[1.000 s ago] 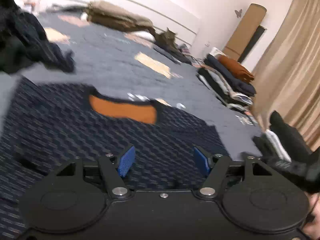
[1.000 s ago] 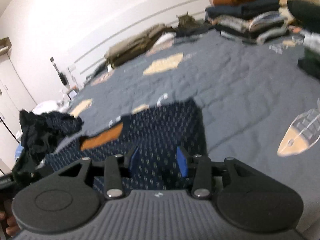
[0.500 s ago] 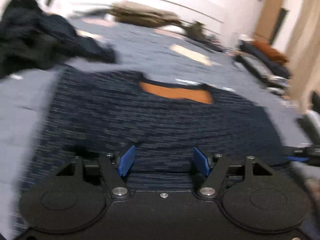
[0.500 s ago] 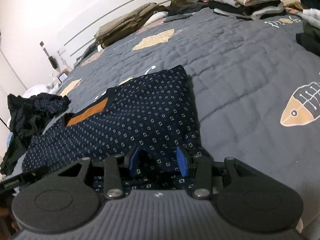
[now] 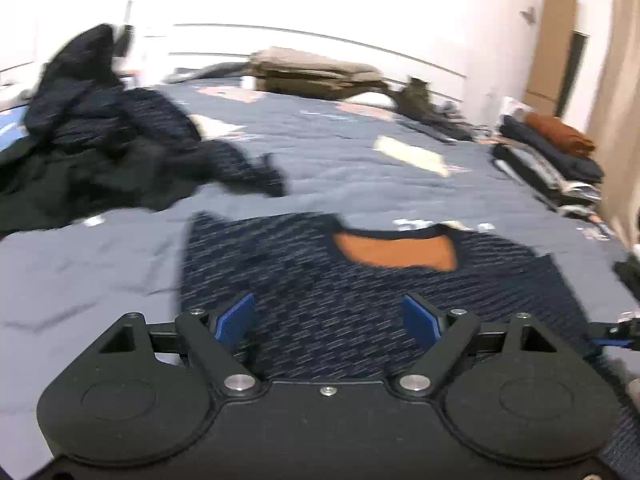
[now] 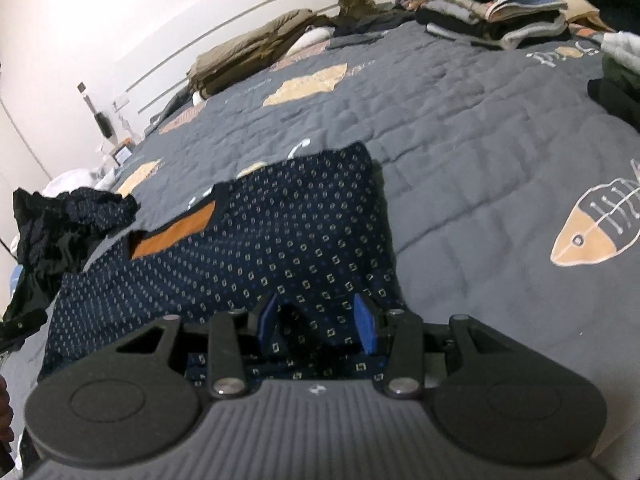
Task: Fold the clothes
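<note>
Now my left hand-held gripper (image 5: 328, 316) is spreading its jaws, wider than a second ago, with nothing clamped between the blue pads (image 5: 234, 318); they hover over the lower part of the navy patterned shirt (image 6: 256, 248). That shirt lies flat on the grey quilted bed (image 6: 460, 128), its orange neck lining (image 5: 396, 250) facing up. Compared with a second back, my left view has swung over: the heap of dark unfolded clothes (image 5: 104, 148) has come further into frame on the left, and the left edge of the shirt with bare quilt beside it now shows. The left picture is blurred.

My right hand-held gripper (image 6: 318, 326) sits narrow at the shirt's near edge, where a raised fold of the fabric stands between its pads (image 6: 366, 328); whether they actually press on it I cannot tell. A second ago that view was blurred, and since half a second ago it has barely altered.

Further off, a stack of folded clothes (image 6: 492, 8) rests at the far right side of the bed, and an olive bundle (image 6: 248, 52) lies by the wall, well apart from the shirt.
</note>
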The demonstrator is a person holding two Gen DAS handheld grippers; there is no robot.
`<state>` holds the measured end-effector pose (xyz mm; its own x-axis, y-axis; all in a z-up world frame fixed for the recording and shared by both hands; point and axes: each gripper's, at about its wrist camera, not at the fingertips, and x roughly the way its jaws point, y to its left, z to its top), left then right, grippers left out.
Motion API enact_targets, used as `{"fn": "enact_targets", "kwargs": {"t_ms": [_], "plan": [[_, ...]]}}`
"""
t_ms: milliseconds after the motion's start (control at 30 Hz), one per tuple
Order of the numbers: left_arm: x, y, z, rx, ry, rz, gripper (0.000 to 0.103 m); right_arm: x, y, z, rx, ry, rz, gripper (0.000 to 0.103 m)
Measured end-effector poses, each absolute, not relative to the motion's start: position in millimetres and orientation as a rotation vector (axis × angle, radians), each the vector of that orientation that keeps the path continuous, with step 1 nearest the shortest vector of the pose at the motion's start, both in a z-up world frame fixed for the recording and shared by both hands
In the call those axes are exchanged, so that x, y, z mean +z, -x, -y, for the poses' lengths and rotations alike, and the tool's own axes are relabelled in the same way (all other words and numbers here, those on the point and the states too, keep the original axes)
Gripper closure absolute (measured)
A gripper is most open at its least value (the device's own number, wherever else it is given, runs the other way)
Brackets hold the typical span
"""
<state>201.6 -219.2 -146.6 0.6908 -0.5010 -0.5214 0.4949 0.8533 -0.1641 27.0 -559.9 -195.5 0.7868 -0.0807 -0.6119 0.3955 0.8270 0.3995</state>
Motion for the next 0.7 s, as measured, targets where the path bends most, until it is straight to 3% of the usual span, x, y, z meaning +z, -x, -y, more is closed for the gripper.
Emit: {"fn": "enact_targets", "kwargs": {"t_ms": [400,700], "plan": [[-187.0,-219.9,364.4,-0.731,-0.095,-0.660,0.022,-195.2,-28.5,560.1,-0.277,-0.529,-0.623,0.061],[-209.9,-236.7,326.4,-0.547,-0.191,-0.692,0.022,-199.9,-31.0,558.0,-0.263,-0.479,-0.671,0.061]]}}
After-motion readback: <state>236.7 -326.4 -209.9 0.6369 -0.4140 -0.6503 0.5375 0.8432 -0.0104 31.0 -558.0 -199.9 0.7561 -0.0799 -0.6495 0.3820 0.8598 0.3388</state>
